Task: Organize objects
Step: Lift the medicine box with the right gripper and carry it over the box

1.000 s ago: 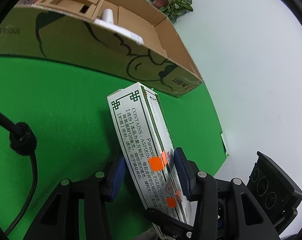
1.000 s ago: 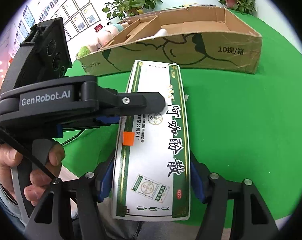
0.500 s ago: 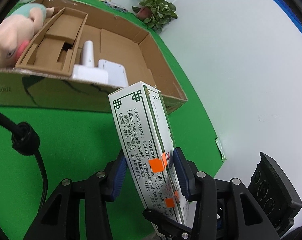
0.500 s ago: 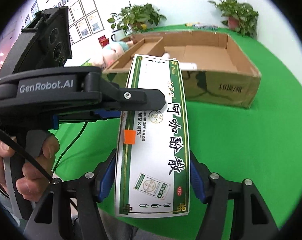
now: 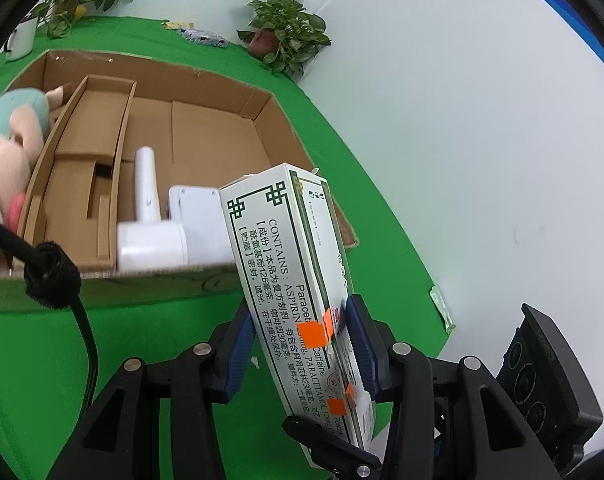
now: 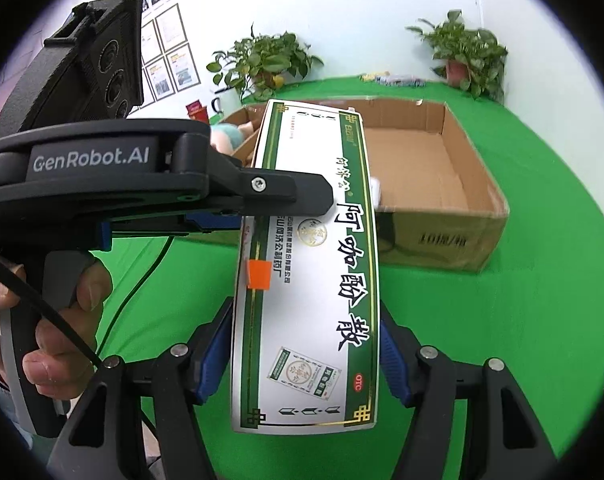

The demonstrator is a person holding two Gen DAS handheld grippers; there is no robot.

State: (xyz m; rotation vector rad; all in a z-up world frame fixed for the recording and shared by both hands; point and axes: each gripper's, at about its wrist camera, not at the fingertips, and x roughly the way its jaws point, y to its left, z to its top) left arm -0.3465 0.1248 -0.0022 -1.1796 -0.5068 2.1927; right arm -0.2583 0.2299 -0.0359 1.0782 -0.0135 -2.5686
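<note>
A long white and green medicine box (image 5: 289, 276) (image 6: 314, 280) is held in the air by both grippers, its far end over the near wall of an open cardboard box (image 5: 205, 136) (image 6: 442, 184). My left gripper (image 5: 297, 348) is shut on the medicine box across its narrow sides. My right gripper (image 6: 306, 352) is shut on its wide faces, nearer the bottom end. The left gripper's body (image 6: 141, 184) crosses the right wrist view from the left.
Inside the cardboard box lie a white device (image 5: 157, 216), a cardboard insert (image 5: 81, 160) and a plush toy (image 5: 9, 152). Green cloth (image 6: 522, 320) covers the table. Potted plants (image 5: 285, 36) and a mug (image 5: 19, 40) stand at the back. A white wall runs along the right.
Both grippers have lifted the medicine box higher and carried it toward the cardboard box. The box interior now shows from above.
</note>
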